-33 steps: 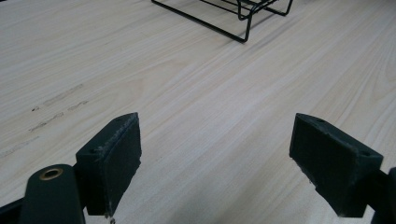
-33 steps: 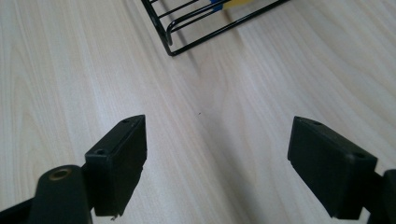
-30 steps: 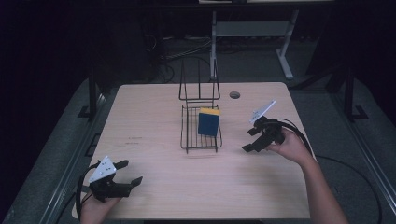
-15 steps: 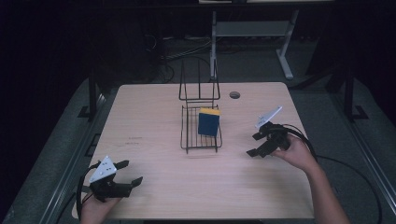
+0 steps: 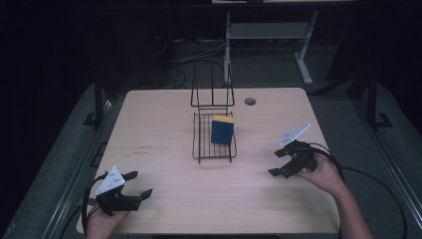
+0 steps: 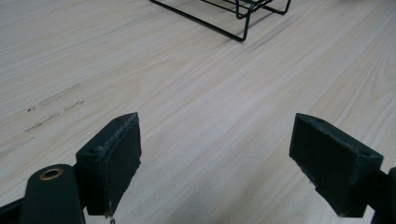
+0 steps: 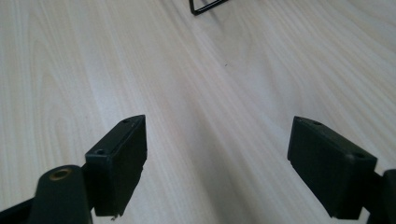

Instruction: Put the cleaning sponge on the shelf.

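Resting both hands low over the wooden table (image 5: 164, 124), you are holding the left gripper (image 5: 133, 193) at about 7 o'clock and the right gripper (image 5: 279, 164) at about 4 o'clock, each with its jaws spread wide and nothing between them. In the left gripper view and the right gripper view alike, bare wood is lying between the black pads (image 6: 114, 154).

The blue-and-yellow sponge (image 5: 222, 130) is standing on edge in the black wire rack (image 5: 201, 149) near the table's centre, yellow face up, leaning toward the rack's right side (its contact with the wires is too small to judge). Both grippers are well apart from it.

With the sponge seated and both jaws empty, you are probably finishing a placement. For a clean finish, you are best keeping the right gripper travelling low and level toward yourself, clear of the rack's near rail (image 7: 205, 7); a brush against that light wire frame could slide the rack or tip the sponge. If you are instead going back for the sponge, be approaching from 3 o'clock with the jaws wide, closing across its flat blue faces above the wires rather than catching a rail.
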Motion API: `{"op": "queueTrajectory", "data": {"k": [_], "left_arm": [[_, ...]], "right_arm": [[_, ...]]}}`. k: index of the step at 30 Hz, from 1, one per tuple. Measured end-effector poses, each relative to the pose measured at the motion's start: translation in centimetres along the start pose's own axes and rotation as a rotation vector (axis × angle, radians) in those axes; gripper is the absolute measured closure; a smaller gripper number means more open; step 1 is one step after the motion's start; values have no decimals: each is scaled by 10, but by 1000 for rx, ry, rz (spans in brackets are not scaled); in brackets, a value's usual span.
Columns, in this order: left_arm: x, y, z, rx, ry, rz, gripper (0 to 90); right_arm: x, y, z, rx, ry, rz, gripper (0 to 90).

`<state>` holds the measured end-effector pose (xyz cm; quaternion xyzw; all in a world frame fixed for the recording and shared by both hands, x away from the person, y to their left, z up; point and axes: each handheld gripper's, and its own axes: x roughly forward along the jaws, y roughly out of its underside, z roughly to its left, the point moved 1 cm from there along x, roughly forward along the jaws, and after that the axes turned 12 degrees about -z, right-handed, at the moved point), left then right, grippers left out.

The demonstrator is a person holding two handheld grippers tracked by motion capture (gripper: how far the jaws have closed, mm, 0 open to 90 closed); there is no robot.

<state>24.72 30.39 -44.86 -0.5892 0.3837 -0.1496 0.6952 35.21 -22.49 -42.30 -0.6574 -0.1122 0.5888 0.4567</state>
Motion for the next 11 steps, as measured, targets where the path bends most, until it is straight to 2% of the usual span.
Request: {"op": "queueTrajectory", "data": {"k": [5,11], "left_arm": [[-1,0,0,0,-1,1,162],[-1,0,0,4,-2,2,162]], "right_arm": [[-9,15,12,-4,9,-17,194],[-14,28,20,7,18,-28,191]]}}
